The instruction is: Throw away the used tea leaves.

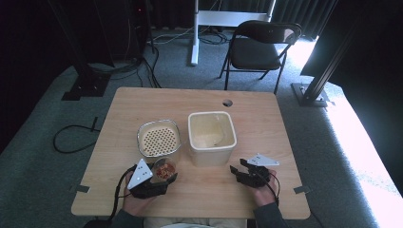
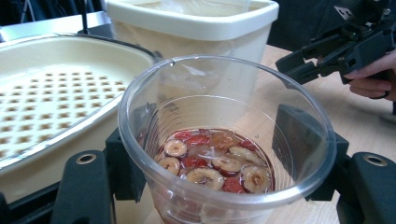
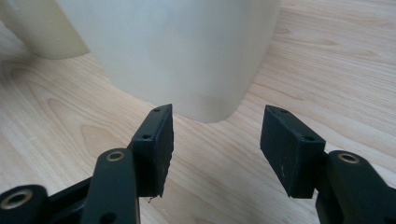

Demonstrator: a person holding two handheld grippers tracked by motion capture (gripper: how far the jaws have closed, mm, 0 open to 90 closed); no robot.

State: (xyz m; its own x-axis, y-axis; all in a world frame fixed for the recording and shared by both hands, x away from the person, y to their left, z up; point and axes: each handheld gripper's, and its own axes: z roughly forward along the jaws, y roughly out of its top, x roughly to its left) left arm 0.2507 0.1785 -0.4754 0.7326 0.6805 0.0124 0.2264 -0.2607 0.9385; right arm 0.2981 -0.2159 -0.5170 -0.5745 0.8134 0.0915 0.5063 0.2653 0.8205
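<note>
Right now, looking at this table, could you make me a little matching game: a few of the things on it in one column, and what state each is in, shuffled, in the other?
Things:
1. clear plastic cup
2. cream tub
3. perforated strainer insert
4. right gripper

States:
A. fingers apart, nothing between them
B. holds red and pale fruit slices in liquid, clamped in the left gripper
C. nothing on its holes, sits in a bowl left of the tub
D. tall, square with rounded corners, open top, stands mid-table

Pairs: 1-B, 2-D, 3-C, 4-A
</note>
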